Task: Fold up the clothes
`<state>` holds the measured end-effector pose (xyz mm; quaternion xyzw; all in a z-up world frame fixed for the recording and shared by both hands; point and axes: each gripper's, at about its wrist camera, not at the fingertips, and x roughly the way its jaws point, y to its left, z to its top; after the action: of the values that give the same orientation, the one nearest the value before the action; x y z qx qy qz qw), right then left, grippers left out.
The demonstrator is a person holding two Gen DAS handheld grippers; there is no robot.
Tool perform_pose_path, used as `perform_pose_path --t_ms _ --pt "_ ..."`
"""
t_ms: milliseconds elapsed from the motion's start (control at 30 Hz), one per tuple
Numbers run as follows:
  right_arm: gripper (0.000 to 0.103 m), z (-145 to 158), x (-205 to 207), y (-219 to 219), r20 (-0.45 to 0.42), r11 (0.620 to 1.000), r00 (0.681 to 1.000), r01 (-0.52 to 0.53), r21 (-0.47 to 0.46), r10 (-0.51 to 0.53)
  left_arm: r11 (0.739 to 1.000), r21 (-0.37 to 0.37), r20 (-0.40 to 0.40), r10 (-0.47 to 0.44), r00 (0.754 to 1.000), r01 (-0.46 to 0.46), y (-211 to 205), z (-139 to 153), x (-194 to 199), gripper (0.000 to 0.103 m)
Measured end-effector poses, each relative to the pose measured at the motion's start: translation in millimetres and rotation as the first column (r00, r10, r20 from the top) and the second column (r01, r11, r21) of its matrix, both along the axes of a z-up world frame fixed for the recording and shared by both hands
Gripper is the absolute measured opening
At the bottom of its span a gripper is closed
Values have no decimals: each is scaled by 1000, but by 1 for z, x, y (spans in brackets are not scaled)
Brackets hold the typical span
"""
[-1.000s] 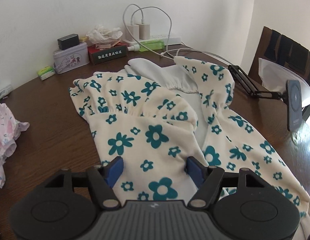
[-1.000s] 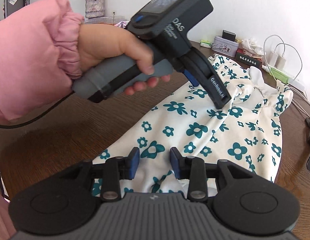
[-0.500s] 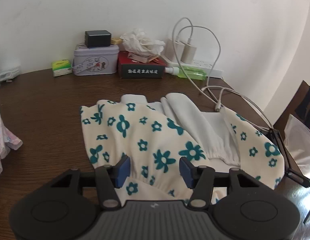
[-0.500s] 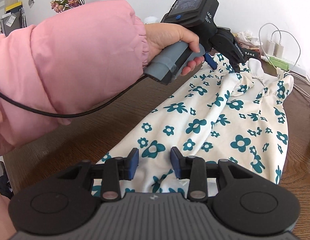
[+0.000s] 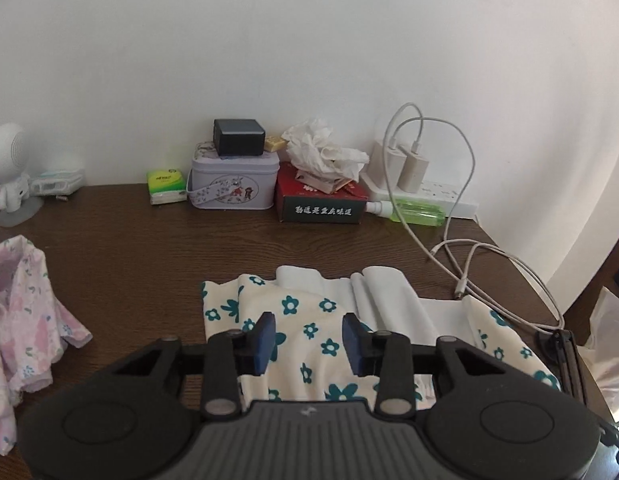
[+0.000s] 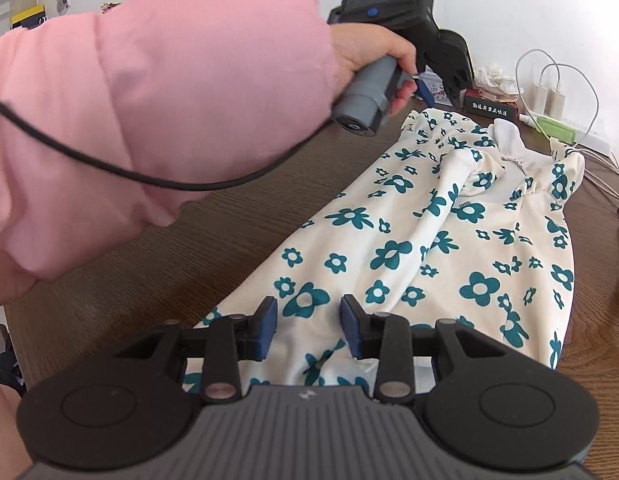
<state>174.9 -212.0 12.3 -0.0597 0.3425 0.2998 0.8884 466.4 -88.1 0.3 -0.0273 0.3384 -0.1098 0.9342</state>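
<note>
A cream dress with teal flowers (image 6: 437, 248) lies along the brown table, white lining showing at its far top end (image 5: 381, 304). My left gripper (image 5: 308, 338) is open and hovers over the dress's top edge; it also shows in the right wrist view (image 6: 441, 80), held by a hand in a pink sleeve. My right gripper (image 6: 308, 326) is open with its fingers either side of a ridge of cloth at the dress's near end.
Along the wall stand a tin (image 5: 234, 182), a red tissue box (image 5: 321, 200), a power strip with chargers (image 5: 421, 192) and a green bottle (image 5: 417, 214). White cables (image 5: 489, 264) trail at right. A pink garment (image 5: 21, 312) lies at left. A white figurine (image 5: 9, 180) stands far left.
My left gripper has moved forward along the dress to its top end, near the wall. Its jaws have narrowed slightly. The right gripper has stayed in place.
</note>
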Motion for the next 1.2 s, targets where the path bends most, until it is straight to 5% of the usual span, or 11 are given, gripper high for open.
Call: perform_pose_path --t_ms 67,200,333,500,633,1200 --pt "36 6 -4 -4 6 999 1000 15 44 -15 996 54 34 -67 997 65 -1 18 -36 63" --pt "36 26 -27 -5 73 997 997 11 71 -16 978 123 8 -173 985 171 -1 15 -99 68" --pt "30 28 -43 7 98 1000 995 18 -6 -17 949 172 -47 -261 964 266 0 3 -157 48" --pt "15 8 -43 18 61 996 998 28 -86 -23 910 216 -108 -338 935 354 -5 -20 -208 36" --pt "14 -1 -45 15 -1 998 1000 10 -61 -10 914 193 -160 -329 931 356 -10 -42 -202 31" --pt "18 2 -59 -5 -79 998 995 -61 20 62 994 91 -77 -54 996 61 -12 -56 -64 26"
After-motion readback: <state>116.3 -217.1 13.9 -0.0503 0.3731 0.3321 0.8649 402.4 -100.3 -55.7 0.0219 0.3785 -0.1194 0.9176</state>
